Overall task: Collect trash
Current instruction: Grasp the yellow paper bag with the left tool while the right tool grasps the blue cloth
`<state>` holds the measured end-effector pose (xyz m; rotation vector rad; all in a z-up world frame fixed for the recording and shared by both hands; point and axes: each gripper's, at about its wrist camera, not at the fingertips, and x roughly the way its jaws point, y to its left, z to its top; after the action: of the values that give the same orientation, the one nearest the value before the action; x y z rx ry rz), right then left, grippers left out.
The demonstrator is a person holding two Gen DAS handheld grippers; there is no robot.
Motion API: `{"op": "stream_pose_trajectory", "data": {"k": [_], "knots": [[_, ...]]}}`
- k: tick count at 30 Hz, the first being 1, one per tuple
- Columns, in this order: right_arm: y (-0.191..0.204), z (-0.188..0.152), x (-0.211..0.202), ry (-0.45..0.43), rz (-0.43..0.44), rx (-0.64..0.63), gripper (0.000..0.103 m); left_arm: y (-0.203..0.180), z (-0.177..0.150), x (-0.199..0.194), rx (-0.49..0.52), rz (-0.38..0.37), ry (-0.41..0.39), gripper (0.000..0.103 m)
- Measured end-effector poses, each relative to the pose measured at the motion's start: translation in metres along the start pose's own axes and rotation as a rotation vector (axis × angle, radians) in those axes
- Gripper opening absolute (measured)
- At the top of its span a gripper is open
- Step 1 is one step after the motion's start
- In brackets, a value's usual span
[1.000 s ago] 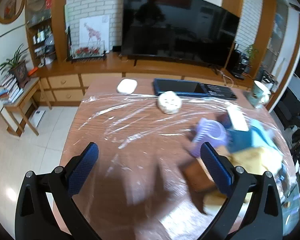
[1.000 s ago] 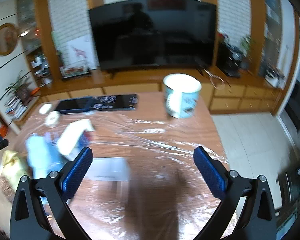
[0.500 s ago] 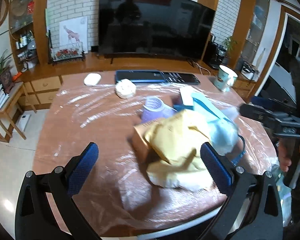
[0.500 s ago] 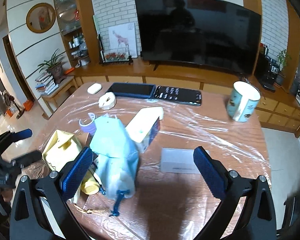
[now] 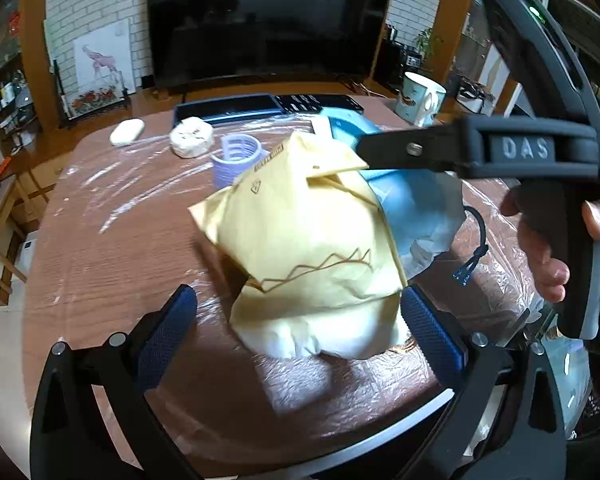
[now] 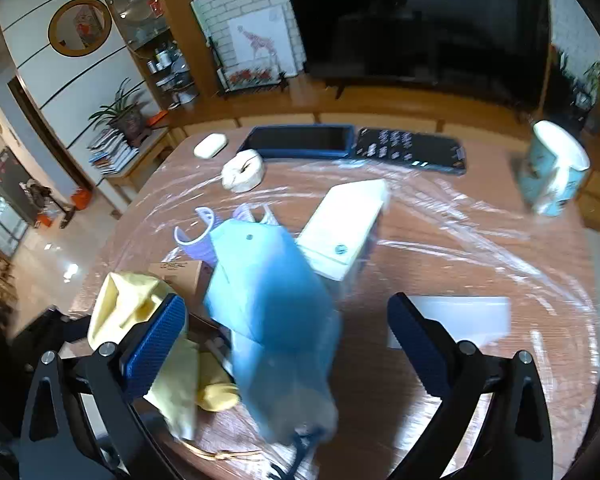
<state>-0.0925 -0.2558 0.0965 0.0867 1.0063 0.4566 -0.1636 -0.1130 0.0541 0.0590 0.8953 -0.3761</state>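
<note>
A crumpled yellow paper bag (image 5: 308, 240) stands on the plastic-covered wooden table (image 5: 112, 240), just beyond my open left gripper (image 5: 298, 328). It also shows at the lower left of the right wrist view (image 6: 140, 312). A light blue bag (image 6: 268, 304) stands beside it, between the pads of my open right gripper (image 6: 286, 344); it shows behind the yellow bag in the left wrist view (image 5: 412, 200). The right gripper's body (image 5: 532, 148) reaches in from the right there. A small brown box (image 6: 188, 276) and a white carton (image 6: 348, 224) lie by the bags.
A lilac plastic cup (image 5: 240, 156), a white round lump (image 5: 191, 142) and a white case (image 5: 127, 132) lie further back. A tablet (image 6: 300, 142) and dark keyboard (image 6: 410, 150) line the far edge. A teal mug (image 6: 554, 168) stands far right. A white sheet (image 6: 468, 320) lies near right.
Both grippers have swung toward the pile of bags and come close. The yellow bag now fills the left view and the blue bag sits between the right gripper's pads.
</note>
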Motion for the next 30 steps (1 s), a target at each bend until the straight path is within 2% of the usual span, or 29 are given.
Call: {"op": "stream_pose_trajectory", "data": {"k": [12, 22, 30], "knots": [[0.003, -0.003, 0.043, 0.121, 0.02, 0.021, 0.099, 0.009, 0.002, 0.029, -0.051, -0.039, 0.06, 0.102], [-0.008, -0.007, 0.045, 0.132, 0.028, 0.063, 0.099, 0.027, -0.005, 0.036, -0.162, -0.101, 0.104, 0.101], [0.0, -0.004, 0.041, 0.126, 0.004, -0.005, 0.099, 0.034, -0.01, 0.015, -0.151, -0.11, 0.105, 0.101]]}}
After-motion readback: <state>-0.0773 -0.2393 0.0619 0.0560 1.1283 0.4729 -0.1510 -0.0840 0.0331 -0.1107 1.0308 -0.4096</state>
